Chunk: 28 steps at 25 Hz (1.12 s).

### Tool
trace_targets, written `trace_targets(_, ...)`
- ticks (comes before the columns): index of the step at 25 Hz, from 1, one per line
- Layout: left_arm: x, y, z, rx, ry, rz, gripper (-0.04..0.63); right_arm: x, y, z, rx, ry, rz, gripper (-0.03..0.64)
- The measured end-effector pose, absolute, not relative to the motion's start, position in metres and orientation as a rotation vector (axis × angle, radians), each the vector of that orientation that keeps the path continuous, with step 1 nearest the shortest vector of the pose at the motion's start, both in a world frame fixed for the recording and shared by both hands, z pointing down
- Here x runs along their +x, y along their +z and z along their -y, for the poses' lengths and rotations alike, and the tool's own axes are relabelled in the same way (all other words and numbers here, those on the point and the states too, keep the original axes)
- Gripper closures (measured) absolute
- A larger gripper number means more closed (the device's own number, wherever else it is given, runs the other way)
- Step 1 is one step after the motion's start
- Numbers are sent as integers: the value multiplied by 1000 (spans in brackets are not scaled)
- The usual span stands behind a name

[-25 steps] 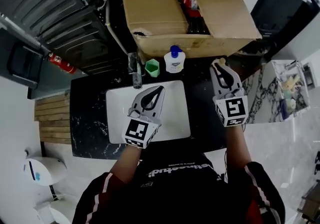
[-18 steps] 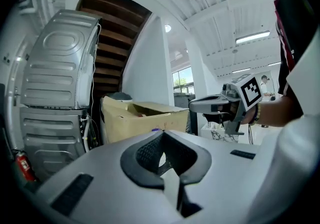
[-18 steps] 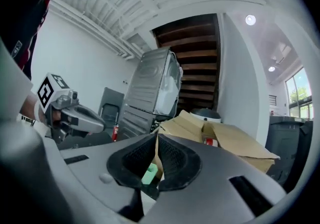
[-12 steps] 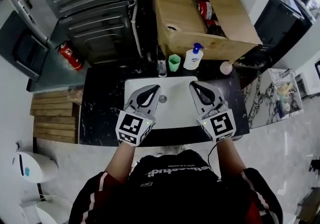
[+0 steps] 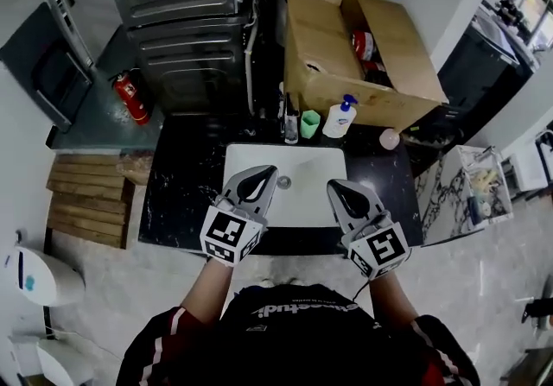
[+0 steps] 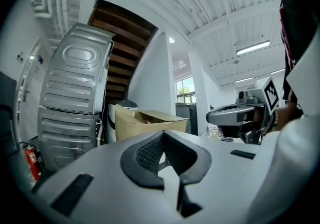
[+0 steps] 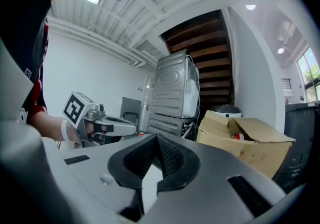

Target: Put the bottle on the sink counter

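Observation:
A small pink bottle (image 5: 390, 139) stands on the black sink counter (image 5: 183, 181), right of the white basin (image 5: 298, 170) and free of both grippers. A white pump bottle with a blue top (image 5: 340, 117) stands behind the basin. My right gripper (image 5: 333, 188) hovers over the basin's front right, shut and empty, well short of the pink bottle. My left gripper (image 5: 269, 171) is level with it over the basin's front left, also shut with nothing in it. Each gripper view shows its own jaw tips meeting (image 6: 162, 133) (image 7: 156, 137).
A green cup (image 5: 310, 123) and a clear glass (image 5: 291, 128) stand behind the basin by the tap. An open cardboard box (image 5: 363, 56) fills the back of the counter. A grey metal appliance (image 5: 181, 22) and a red fire extinguisher (image 5: 131, 99) are at the left.
My right gripper has drawn back from the pink bottle at the counter's right rear to the basin's front. The bottle stays standing there. The left gripper has barely moved.

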State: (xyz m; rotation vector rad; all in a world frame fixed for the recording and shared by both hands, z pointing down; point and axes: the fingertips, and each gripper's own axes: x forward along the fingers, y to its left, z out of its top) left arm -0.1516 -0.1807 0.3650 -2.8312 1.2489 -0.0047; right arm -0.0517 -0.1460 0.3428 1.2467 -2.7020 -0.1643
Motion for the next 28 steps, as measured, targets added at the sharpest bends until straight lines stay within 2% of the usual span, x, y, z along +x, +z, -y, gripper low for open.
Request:
trace_targets(4,-152,361,171,-2835,-5,-1282,581,-43,333,137,1245,-61,2763,580)
trace_targets(28,-146,352,158,-2750,-51,-1362,581,-27,331,137,1263,-41,2784,580)
